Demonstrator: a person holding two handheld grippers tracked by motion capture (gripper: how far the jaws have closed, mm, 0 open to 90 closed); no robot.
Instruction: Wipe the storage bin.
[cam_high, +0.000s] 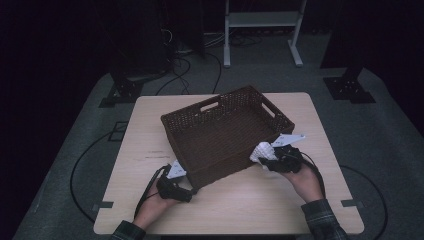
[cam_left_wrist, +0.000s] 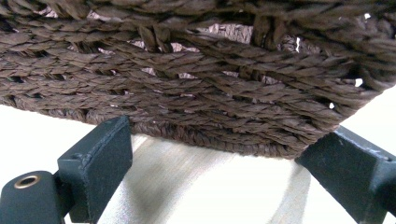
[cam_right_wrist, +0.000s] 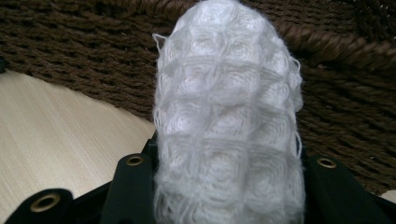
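Now my right gripper (cam_high: 266, 159) holds a white waffle-weave cloth (cam_right_wrist: 229, 121) between its jaws, rolled into a thick bundle that stands up from them. I keep it just beside the near right wall of the brown woven basket (cam_high: 200, 115), which sits turned at an angle in the middle of the wooden table (cam_high: 250, 205). My left gripper (cam_high: 192, 191) is at the near left corner of the basket, with its jaws wide apart and nothing between them
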